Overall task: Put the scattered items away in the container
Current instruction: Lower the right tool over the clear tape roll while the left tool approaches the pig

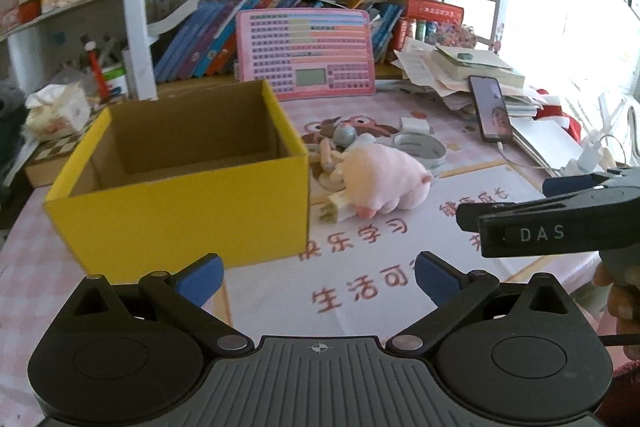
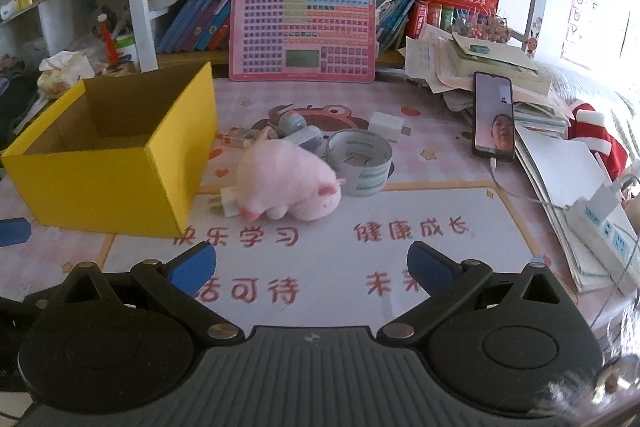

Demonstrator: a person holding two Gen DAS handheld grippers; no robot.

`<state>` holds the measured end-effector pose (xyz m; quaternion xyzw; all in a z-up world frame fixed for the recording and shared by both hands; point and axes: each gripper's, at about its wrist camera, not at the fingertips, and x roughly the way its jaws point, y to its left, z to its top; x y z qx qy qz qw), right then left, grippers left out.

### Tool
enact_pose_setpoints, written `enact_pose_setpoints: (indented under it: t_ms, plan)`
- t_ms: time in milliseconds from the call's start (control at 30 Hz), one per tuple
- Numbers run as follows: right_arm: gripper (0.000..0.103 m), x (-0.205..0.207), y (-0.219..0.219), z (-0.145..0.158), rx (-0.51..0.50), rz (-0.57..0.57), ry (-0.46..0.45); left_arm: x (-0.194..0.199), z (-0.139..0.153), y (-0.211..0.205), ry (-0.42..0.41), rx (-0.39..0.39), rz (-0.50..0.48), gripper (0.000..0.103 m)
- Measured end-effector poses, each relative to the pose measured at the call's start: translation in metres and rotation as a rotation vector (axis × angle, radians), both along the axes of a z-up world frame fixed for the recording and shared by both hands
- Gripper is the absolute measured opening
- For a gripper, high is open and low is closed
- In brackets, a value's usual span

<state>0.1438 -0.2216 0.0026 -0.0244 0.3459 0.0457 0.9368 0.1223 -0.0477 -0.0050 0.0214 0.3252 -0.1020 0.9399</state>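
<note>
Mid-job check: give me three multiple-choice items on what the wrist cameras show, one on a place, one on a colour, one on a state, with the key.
1. Where does the pink plush pig lie relative to the yellow cardboard box?
A. Inside it
B. On the mat to its right
C. On the shelf

2. What colour are the pads on the right tool?
A. Blue
B. Red
C. White

3. What state is the yellow cardboard box in?
A. Taped shut
B. Open-topped, nothing visible inside
C. Tipped on its side

Key: 1 B, the pig rests on the mat just right of the box wall. 2 A, both pads show blue. 3 B, the bare brown interior shows in both views. The left tool is open too.
</note>
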Motion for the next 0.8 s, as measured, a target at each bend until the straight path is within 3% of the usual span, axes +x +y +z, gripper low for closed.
enact_pose_setpoints:
  t_ms: [200, 433, 800]
  plan:
    - [0.103, 0.029, -0.02, 0.003, 0.011, 0.008, -0.011, 0.025, 0.005, -0.028, -0.01, 0.029, -0.043, 0.097]
    - [0.1, 0.063, -0.042, 0.001, 0.048, 0.045, 0.0, 0.054, 0.004, -0.062, 0.0, 0.07, -0.08, 0.079]
    - [0.098, 0.127, -0.069, -0.014, 0.103, 0.055, 0.074, 0.106, -0.006, -0.105, 0.033, 0.173, -0.086, 0.08]
